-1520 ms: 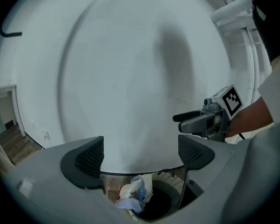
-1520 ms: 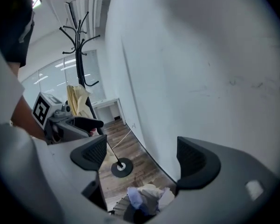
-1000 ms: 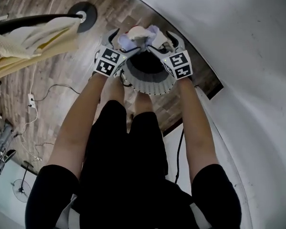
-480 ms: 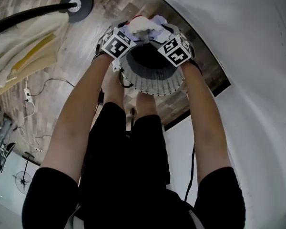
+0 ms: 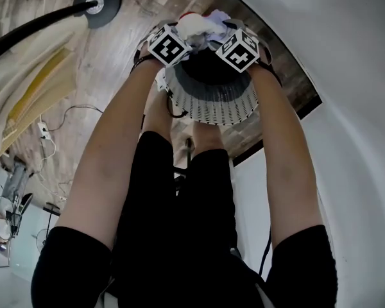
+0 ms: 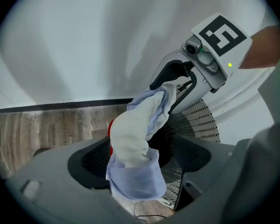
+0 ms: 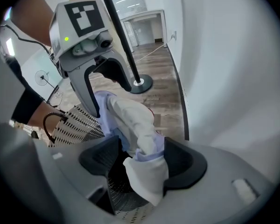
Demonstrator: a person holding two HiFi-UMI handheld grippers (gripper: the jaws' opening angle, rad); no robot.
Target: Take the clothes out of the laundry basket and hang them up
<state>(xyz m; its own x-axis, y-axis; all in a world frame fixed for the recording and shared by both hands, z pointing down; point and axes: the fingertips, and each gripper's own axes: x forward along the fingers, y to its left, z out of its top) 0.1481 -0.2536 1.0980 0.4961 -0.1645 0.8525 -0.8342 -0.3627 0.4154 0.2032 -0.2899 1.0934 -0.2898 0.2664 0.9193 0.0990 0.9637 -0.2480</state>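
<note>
A bunched white and lavender garment [image 5: 199, 25] lies across the far rim of the white perforated laundry basket [image 5: 212, 104], and something red [image 6: 111, 129] shows under it. My left gripper [image 5: 181, 28] reaches down over one end. Its jaws have just been closing, and the cloth [image 6: 133, 171] sits between them with a gap on one side. My right gripper [image 5: 219, 29] has also been closing. There the cloth [image 7: 147, 155] fills the gap and touches both pads. Each gripper view shows the other gripper, the right one [image 6: 179, 80] and the left one [image 7: 100, 94], at the far end of the garment.
A black rack pole on a round base [image 5: 99, 2] stands on the wood floor, with cream clothes [image 5: 25, 88] hanging from it at the left. A white wall [image 5: 346, 76] curves close on the right. Cables [image 5: 70, 111] trail over the floor. The basket's inside [image 5: 205, 69] is dark.
Both grippers have come down onto the garment at the basket's far rim and tipped steeply downwards. Their marker cubes now face the head camera, and the basket sits higher in the view.
</note>
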